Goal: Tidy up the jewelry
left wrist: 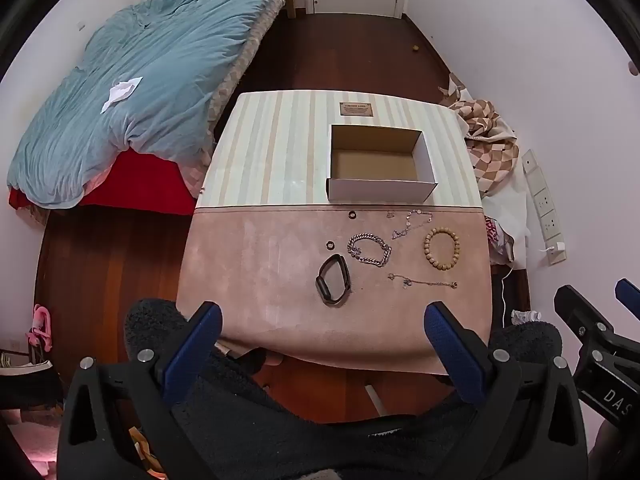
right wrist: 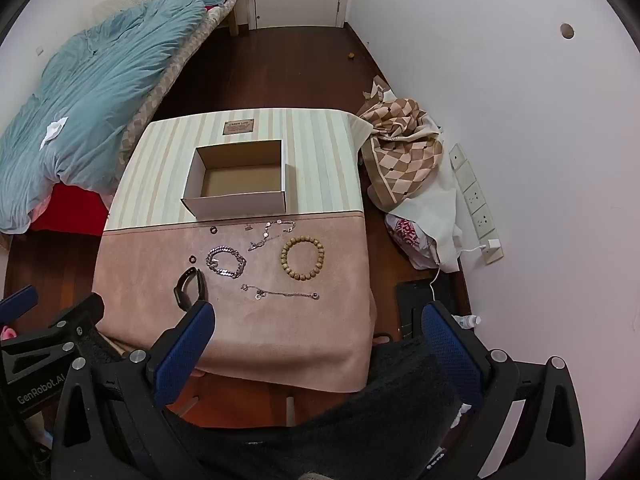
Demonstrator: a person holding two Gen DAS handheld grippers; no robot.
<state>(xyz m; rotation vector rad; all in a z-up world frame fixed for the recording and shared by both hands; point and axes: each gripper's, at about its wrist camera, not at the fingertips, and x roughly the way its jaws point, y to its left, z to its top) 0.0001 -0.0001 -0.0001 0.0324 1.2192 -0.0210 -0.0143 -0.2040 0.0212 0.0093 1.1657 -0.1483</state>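
Note:
An empty open cardboard box (left wrist: 380, 196) (right wrist: 236, 202) stands on the striped far half of the table. On the pink cloth in front of it lie a black band (left wrist: 333, 285) (right wrist: 189, 286), a silver chain bracelet (left wrist: 369, 250) (right wrist: 226, 262), a wooden bead bracelet (left wrist: 441, 248) (right wrist: 303, 258), two thin chains (left wrist: 423, 281) (right wrist: 280, 293) (left wrist: 412, 222) (right wrist: 270, 232) and two small dark rings (left wrist: 352, 215) (left wrist: 330, 245). My left gripper (left wrist: 322, 316) and right gripper (right wrist: 318, 318) are both open and empty, held above the table's near edge.
A bed with a blue duvet (left wrist: 140, 80) is at the left. A checkered cloth (right wrist: 404, 152) and a power strip (right wrist: 476, 200) lie on the floor by the right wall. Dark wooden floor (left wrist: 340, 48) surrounds the table.

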